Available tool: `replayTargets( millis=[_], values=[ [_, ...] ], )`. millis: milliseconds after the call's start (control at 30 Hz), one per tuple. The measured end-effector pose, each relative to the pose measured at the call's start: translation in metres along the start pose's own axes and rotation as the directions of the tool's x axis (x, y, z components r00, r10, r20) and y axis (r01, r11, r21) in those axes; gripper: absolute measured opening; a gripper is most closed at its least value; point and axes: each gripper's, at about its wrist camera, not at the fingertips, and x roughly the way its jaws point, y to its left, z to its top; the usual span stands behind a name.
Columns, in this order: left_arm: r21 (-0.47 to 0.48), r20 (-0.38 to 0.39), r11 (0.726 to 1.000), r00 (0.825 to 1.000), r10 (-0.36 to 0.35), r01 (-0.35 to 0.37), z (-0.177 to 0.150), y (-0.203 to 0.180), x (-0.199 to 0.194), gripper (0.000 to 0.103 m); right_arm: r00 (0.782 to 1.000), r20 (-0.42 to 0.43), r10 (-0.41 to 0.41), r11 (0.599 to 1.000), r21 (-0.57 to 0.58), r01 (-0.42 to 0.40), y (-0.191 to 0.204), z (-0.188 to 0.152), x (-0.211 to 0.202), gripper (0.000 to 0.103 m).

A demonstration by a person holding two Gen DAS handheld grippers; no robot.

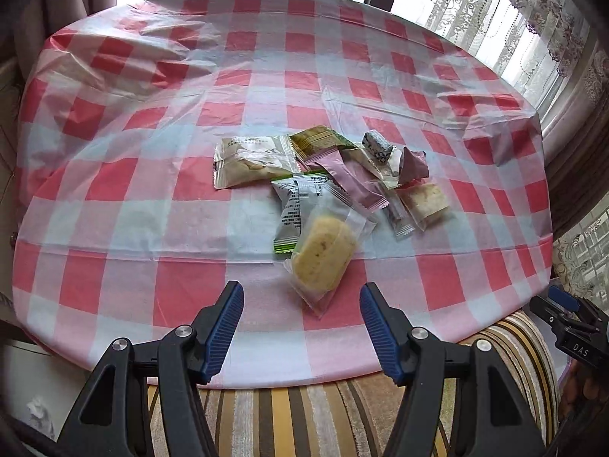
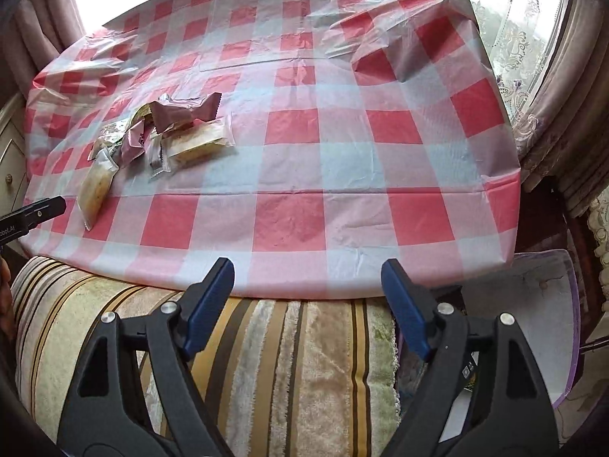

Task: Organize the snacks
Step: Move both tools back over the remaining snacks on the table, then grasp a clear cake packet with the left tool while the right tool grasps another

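Observation:
A pile of wrapped snacks (image 1: 323, 175) lies on the table with the red-and-white checked cloth (image 1: 152, 198). Nearest me is a yellow cake in a clear wrapper (image 1: 323, 255). Behind it lie a green-and-white packet (image 1: 293, 209), a beige packet (image 1: 251, 160), pink wrappers (image 1: 354, 179), a small dark-patterned candy (image 1: 377, 146) and a clear-wrapped pastry (image 1: 422, 200). My left gripper (image 1: 300, 297) is open and empty, just short of the yellow cake. My right gripper (image 2: 306, 274) is open and empty at the table's near edge, far right of the pile (image 2: 160, 137).
A striped cushion (image 2: 266, 361) lies below the table's near edge. Curtains and a bright window ring the far side. The right gripper's body shows at the left wrist view's right edge (image 1: 571, 327); the left gripper's tip shows in the right wrist view (image 2: 34, 213).

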Motion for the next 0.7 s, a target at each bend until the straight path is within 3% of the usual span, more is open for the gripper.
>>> replayTargets(
  millis=[533, 700],
  values=[
    [0.115, -0.085, 0.993, 0.996, 0.009, 0.001, 0.026, -0.017, 0.049, 0.063, 0.997, -0.031, 0.068, 0.988, -0.134, -0.072, 0.062, 0.046, 0.045, 0.088],
    [0.115, -0.099, 0.993, 0.995, 0.009, 0.003, 0.023, -0.017, 0.056, 0.047, 0.995, -0.027, 0.094, 0.984, -0.147, -0.097, 0.078, 0.062, 0.061, 0.090]
  ],
)
